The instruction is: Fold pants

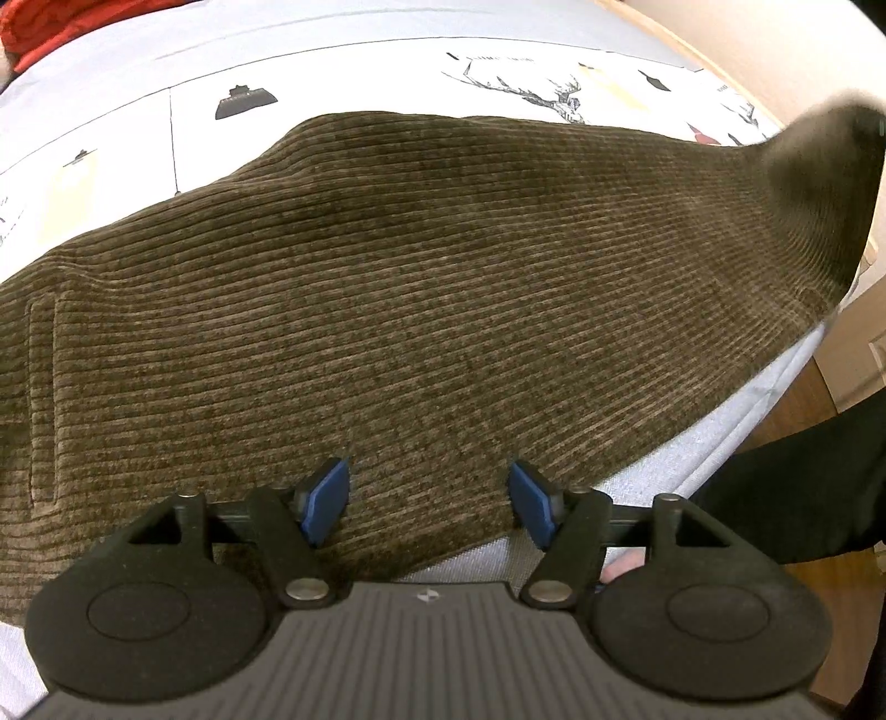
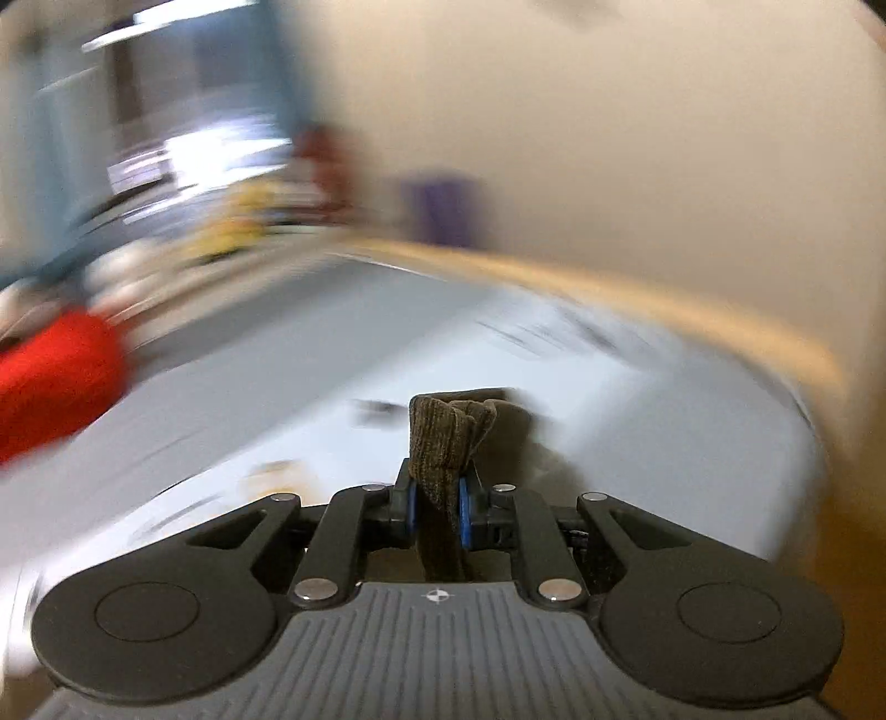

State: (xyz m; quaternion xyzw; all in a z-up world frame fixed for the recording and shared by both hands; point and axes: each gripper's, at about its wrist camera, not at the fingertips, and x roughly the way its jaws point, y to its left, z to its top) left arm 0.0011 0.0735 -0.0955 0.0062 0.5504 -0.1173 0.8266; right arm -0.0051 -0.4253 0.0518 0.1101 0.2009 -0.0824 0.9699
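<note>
The pants (image 1: 398, 310), brown corduroy, lie spread across the bed (image 1: 714, 448), covering most of the left wrist view; their near hem runs slantwise just ahead of the left gripper (image 1: 429, 501), which hangs over them pointing steeply down; its jaws stand apart with the blue pads (image 1: 326, 498) unclenched, the cloth edge lying under and between them but not pinched; whether the pads touch the cloth I cannot tell. At the far right of that view the pants rise off the bed in a blurred peak, lifted toward the upper corner; a dark sleeve (image 1: 803, 487) shows at the right edge beside the mattress side. A printed sheet (image 1: 554, 83) with a deer drawing lies beyond the pants, and a red cloth (image 1: 50, 27) sits in the far left corner.

In the right wrist view the right gripper (image 2: 437, 512) is clenched on a bunched fold of the pants (image 2: 443, 448); the cloth stands up between the pads and runs back toward the camera; everything behind is smeared, with the bed (image 2: 277, 387) below and a red shape (image 2: 50, 382) at the left.
</note>
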